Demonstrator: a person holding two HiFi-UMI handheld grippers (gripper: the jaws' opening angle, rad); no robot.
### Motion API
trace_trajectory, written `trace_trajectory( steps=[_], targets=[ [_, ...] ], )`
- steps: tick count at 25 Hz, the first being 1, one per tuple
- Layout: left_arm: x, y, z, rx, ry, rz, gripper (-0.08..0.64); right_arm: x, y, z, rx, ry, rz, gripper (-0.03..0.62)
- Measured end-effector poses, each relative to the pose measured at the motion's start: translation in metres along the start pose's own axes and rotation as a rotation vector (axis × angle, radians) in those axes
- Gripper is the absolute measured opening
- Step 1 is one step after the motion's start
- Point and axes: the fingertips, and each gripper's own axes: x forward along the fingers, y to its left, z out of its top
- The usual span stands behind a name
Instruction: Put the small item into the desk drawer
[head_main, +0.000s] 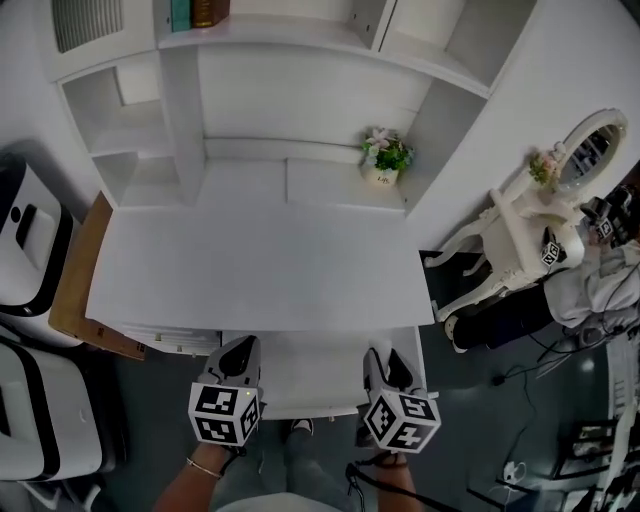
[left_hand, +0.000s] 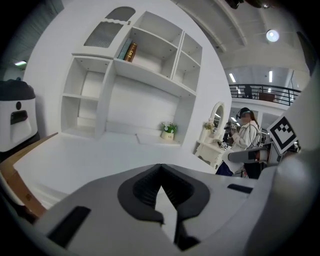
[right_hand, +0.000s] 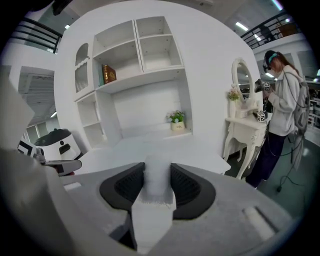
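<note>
1. The right gripper (right_hand: 157, 174) is clamped on the small item (right_hand: 158, 189), a pale, soft-looking strip standing up between the jaws. The left gripper (left_hand: 161, 186) has its jaws together with nothing between them.
2. Both grippers hover at the near edge of the counter (head_main: 260, 270), over what looks like the pulled-out drawer (head_main: 300, 380). The item is held above the drawer, not in it yet.
3. Risk: the right gripper sits close to the drawer's right side. If the jaws open there, the item may land on the rim or drop past it to the floor.
4. Risk: the material looks soft, so it may cling to the ribbed pads and not fall on release.
5. Risk: if the item drapes over the drawer's edge, pushing the drawer shut would likely pinch it.
6. Hidden: the head view does not show the item, because the right gripper's marker cube covers it.
7. Hard to make out: the drawer is white against a white counter, so its walls and depth barely read. I cannot tell whether it is fully open or holds anything.
8. Cut off: the item's lower end runs behind the gripper body, and what the item is cannot be told.
9. Neither gripper view shows the drawer. Both look at the shelves, the flower pot (right_hand: 176, 122) and a person (right_hand: 282, 100) off to the right.
</note>
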Motion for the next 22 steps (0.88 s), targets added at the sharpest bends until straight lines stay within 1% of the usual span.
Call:
trace_trajectory(
  steps=[7, 13, 16, 22],
  targets=[
    [0.003, 0.028, -0.055, -0.065, 0.09, 0.064, -0.003, 0.034, 0.008, -0.061, -0.017, 0.14, 0.054, 0.166],
    [0.012, 0.039, -0.087, -0.099, 0.127, 0.088, -0.003, 0.048, 0.012, -0.105, -0.021, 0.237, 0.065, 0.166],
    [0.013, 0.045, -0.093, -0.109, 0.134, 0.103, -0.003, 0.052, 0.012, -0.114, -0.03, 0.259, 0.071, 0.166],
    [0.013, 0.053, -0.093, -0.115, 0.131, 0.12, -0.003, 0.064, 0.013, -0.118, -0.065, 0.292, 0.078, 0.166]
  ],
)
